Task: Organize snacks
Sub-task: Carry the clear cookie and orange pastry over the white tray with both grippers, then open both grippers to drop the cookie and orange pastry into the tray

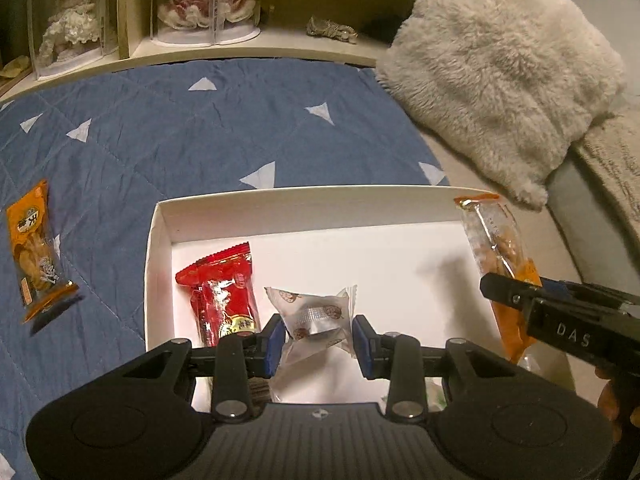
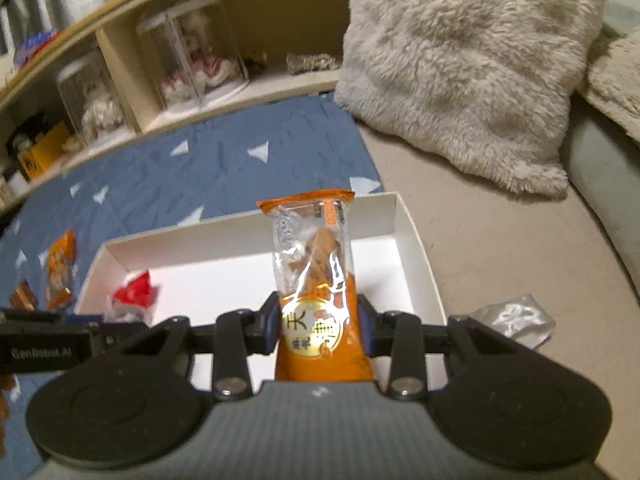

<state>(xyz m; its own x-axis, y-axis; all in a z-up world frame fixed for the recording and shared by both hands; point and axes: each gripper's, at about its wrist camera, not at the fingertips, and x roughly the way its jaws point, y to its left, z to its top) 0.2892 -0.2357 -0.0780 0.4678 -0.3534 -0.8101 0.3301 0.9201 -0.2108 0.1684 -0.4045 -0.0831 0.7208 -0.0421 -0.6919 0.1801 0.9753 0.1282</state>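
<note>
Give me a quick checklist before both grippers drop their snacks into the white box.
1. Left gripper holds the silver-white candy packet: ok.
2. Right gripper holds the orange snack packet: ok.
3. White box open, with bare floor beside the red packet: ok.
4. Candy packet over the box: ok.
5. Orange packet over the box's inside rather than its right wall: cannot tell.
6. Nothing left outside: not ok, a second orange packet lies on the blue quilt.
</note>
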